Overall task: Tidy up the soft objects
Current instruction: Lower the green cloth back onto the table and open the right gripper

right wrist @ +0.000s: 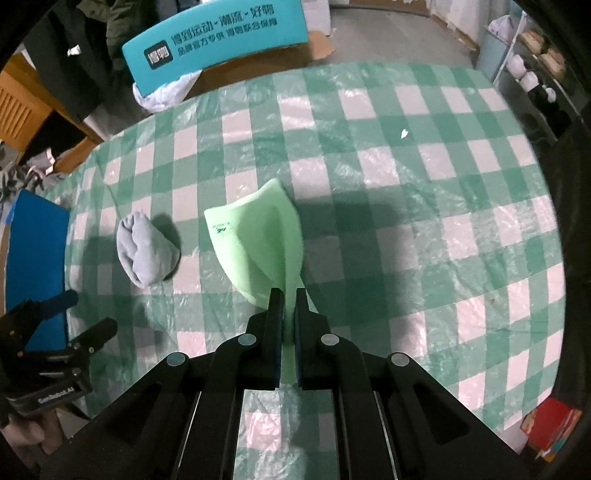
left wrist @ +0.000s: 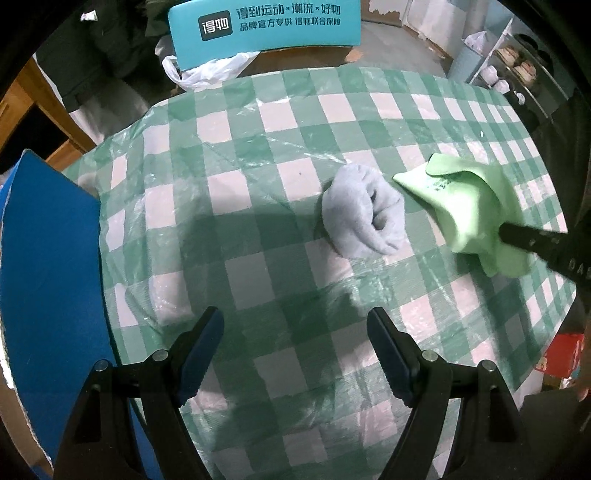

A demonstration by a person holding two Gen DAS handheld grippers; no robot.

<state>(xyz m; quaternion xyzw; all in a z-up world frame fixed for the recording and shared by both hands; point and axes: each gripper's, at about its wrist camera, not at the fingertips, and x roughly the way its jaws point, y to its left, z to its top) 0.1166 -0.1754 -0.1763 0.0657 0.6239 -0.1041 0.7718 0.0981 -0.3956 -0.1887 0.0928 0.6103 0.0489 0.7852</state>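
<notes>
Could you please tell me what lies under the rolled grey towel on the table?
The grey towel rests directly on the checked tablecloth; only its shadow shows around it. Whatever lies beneath is covered.

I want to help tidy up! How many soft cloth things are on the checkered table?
2. A rolled grey towel lies on the checkered tablecloth. A light green cloth sits beside it, between the right tongs. More may be out of view.

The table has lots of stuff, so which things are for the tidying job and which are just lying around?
For the job:
- light green cloth, between the right gripper's jaws
- rolled pale grey towel
- open left gripper

Just lying about:
- teal printed box
- white plastic bag
- blue board
- red box
</notes>
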